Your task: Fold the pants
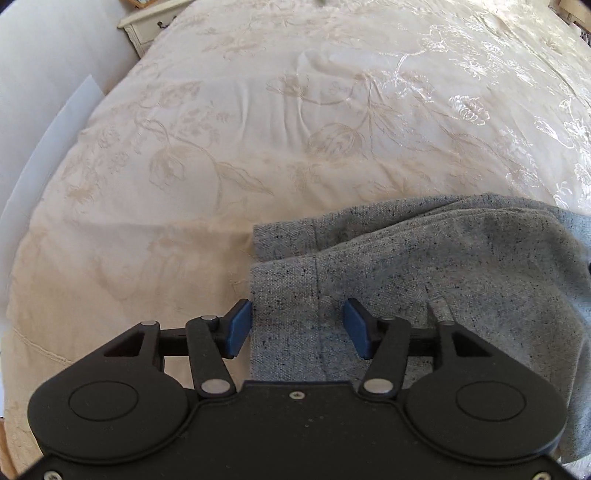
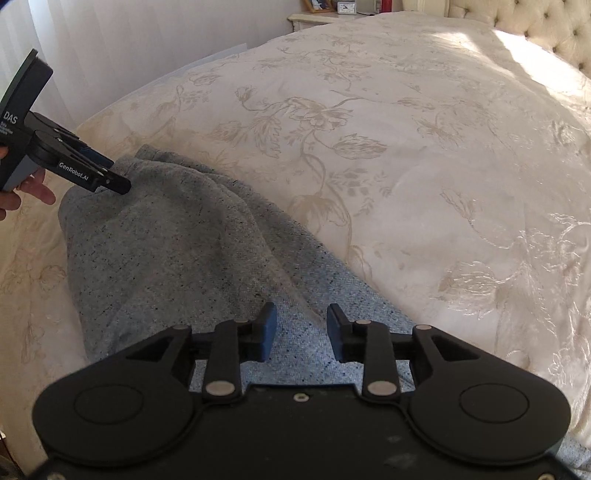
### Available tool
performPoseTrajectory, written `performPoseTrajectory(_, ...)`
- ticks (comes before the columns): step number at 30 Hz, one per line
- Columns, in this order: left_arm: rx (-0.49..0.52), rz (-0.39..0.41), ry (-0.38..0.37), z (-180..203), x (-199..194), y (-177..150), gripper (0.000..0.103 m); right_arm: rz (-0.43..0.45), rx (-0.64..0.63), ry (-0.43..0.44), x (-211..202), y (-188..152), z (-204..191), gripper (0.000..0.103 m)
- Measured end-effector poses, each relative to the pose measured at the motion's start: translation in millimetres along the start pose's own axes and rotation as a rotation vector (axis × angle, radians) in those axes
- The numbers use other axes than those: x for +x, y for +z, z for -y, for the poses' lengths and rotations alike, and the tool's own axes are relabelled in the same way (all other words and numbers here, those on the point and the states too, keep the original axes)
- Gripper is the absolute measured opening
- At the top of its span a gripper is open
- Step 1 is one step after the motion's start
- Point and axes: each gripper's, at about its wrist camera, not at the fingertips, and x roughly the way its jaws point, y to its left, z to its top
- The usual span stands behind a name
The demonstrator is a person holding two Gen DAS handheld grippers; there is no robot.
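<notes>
Grey speckled pants, folded, rumpled, on floral bedspread

Bare bedspread is lying open beyond the folded pants; only a nightstand and headboard are bordering the far edge

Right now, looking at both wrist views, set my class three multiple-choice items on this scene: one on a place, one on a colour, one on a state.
1. Where do the pants lie?
A. On the bedspread
B. On the nightstand
C. On a chair

2. What colour are the pants?
A. Red
B. Speckled grey
C. Black

3. How does the left gripper stand?
A. Open
B. Shut on a pillow
C. Shut, empty

Answers: 1 A, cream floral bedding surrounds the cloth; 2 B, grey fabric with dark flecks; 3 A, its blue pads stand apart over the cloth without pinching it.
</notes>
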Motion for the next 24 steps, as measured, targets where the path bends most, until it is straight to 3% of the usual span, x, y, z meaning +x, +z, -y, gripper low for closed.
performPoseTrajectory(5, -0.046, -0.028, -0.041, 1.8, 11.9, 0.6, 0.057, -0.057, 0.003, -0.014, 30.5, 2.8, -0.7, 0.034)
performPoseTrajectory(7, -0.056, -0.033, -0.06, 2.2, 12.3, 0.1, 0.049, -0.075, 0.015, -0.014, 40.7, 1.9, 0.0, 0.035)
performPoseTrajectory(8, -0.058, -0.028, -0.077, 2.9, 10.4, -0.6, 0.037, -0.076, 0.031, -0.015, 42.9, 1.2, 1.3, 0.034)
performPoseTrajectory(9, -0.055, -0.02, -0.081, 4.6, 7.9, -1.4, 0.029, -0.08, 0.051, -0.014, 41.2, 0.5, 3.0, 0.031)
performPoseTrajectory(10, -0.042, -0.009, -0.071, 7.5, 4.3, -2.4, 0.027, -0.085, 0.067, 0.007, 40.9, -0.4, 4.6, 0.008)
performPoseTrajectory(12, 0.005, 0.01, -0.042, 14.7, -3.6, -4.2, 0.019, -0.073, 0.069, -0.005, 33.5, 0.3, 3.0, 0.004)
performPoseTrajectory(16, 0.099, 0.07, 0.016, 25.1, -33.7, -2.7, 0.015, 0.002, 0.009, -0.084, 4.5, 7.5, -9.1, 0.003)
performPoseTrajectory(18, 0.116, 0.107, 0.001, 23.3, -49.7, 4.3, 0.015, 0.045, 0.002, -0.138, -8.2, 16.3, -6.4, 0.003)
performPoseTrajectory(21, 0.145, 0.133, -0.015, 21.7, -53.9, 21.5, 0.015, 0.062, 0.001, -0.186, -1.8, 30.2, 2.4, 0.003)
performPoseTrajectory(24, 0.186, 0.11, 0.01, 27.9, -28.9, 35.2, 0.016, 0.044, 0.006, -0.219, 26.0, 33.8, 8.8, 0.003)
